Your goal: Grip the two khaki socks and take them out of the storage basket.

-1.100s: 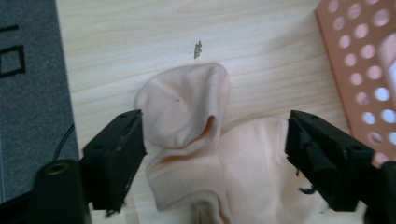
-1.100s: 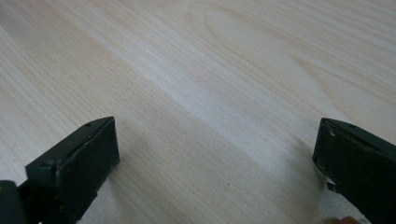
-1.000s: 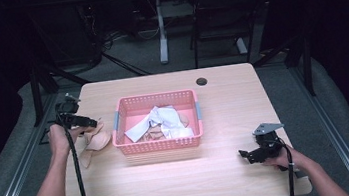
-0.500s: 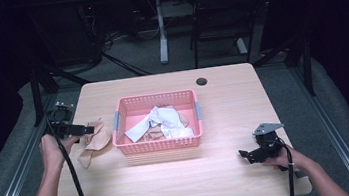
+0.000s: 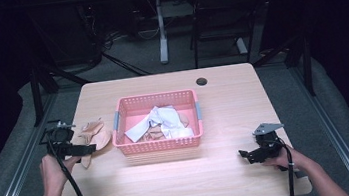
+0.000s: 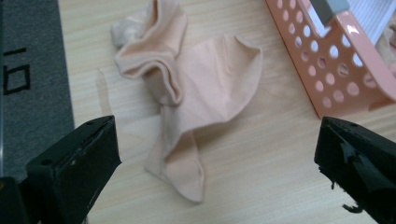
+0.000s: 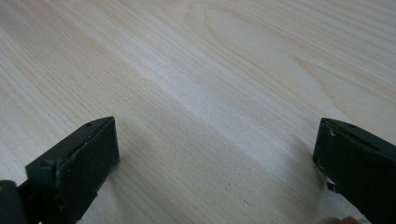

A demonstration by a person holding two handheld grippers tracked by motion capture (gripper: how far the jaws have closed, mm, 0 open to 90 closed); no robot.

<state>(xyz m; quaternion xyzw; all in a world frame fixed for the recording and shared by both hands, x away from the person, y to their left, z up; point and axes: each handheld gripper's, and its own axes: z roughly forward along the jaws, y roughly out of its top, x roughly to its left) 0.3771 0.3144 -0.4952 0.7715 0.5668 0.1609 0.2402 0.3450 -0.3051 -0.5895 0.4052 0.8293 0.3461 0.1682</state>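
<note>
A crumpled beige cloth (image 5: 91, 136) (image 6: 187, 98) lies on the table just left of the pink basket (image 5: 122, 139) (image 6: 336, 70). My left gripper (image 5: 90, 149) (image 6: 217, 163) hovers at the cloth's near side, its jaws wide apart after just opening, with nothing pressed between them. The basket holds white and beige cloths (image 5: 160, 122). Over bare wood at the table's front right, my right gripper (image 5: 242, 154) (image 7: 215, 172) stands open and holds nothing.
A round black cable hole (image 5: 201, 81) sits in the table (image 5: 173, 189) behind the basket. Dark floor, black frame legs and another desk lie beyond the far edge. The table's left edge runs close beside the left hand.
My left gripper has drawn back to the left and toward the near side, away from the basket, leaving the beige cloth lying on the table. The right gripper has stayed still.
</note>
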